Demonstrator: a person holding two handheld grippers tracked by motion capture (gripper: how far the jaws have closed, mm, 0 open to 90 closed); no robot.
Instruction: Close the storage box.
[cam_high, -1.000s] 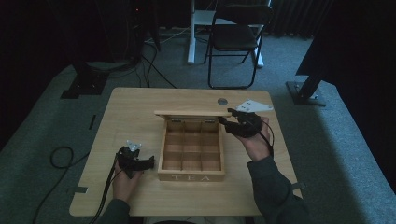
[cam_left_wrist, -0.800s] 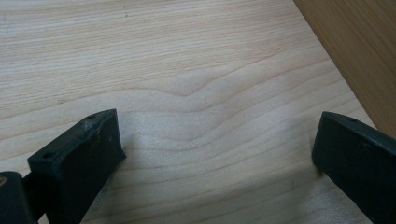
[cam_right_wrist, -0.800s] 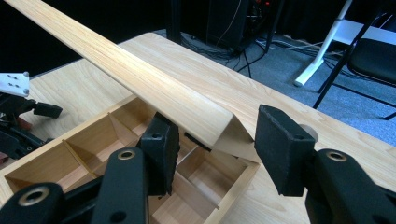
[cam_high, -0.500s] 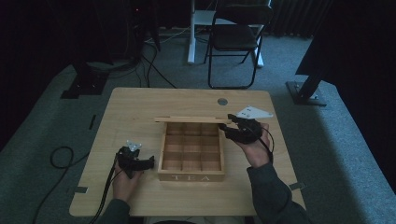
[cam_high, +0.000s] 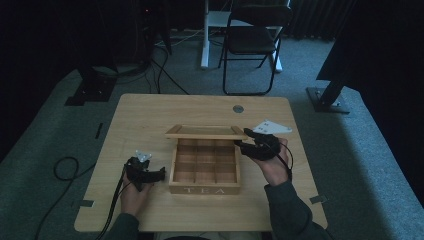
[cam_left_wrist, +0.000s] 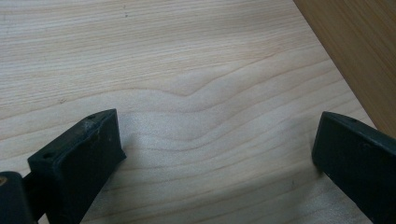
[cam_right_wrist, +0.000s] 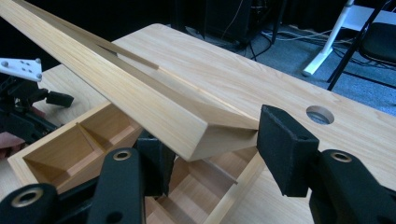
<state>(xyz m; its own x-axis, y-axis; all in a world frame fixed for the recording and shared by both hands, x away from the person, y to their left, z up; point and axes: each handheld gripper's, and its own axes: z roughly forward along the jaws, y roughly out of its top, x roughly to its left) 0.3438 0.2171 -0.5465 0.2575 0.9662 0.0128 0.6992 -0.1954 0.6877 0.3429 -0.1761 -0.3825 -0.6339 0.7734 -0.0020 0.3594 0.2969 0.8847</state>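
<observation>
A wooden tea box (cam_high: 205, 190) with empty compartments stands at the middle of the table, its hinged lid (cam_high: 206, 132) raised along the back edge. My right gripper (cam_high: 242, 145) is at the lid's right end. In the right gripper view the lid (cam_right_wrist: 116, 84) has its corner between the jaws of this gripper (cam_right_wrist: 215, 149), which have just been opening and do not clamp it. One jaw sits under the lid, above the box (cam_right_wrist: 70, 154). My left gripper (cam_high: 162, 174) rests open on the table left of the box, with bare wood between its jaws (cam_left_wrist: 219, 135).
The table (cam_high: 150, 115) has a round cable hole (cam_high: 238, 108) behind the box. A folding chair (cam_high: 252, 40) and stand bases stand on the carpet beyond the table. A cable loop (cam_high: 65, 167) lies on the floor at the left.
The lid has swung further up and back with the right gripper at its end. The left gripper has stayed where it was.
</observation>
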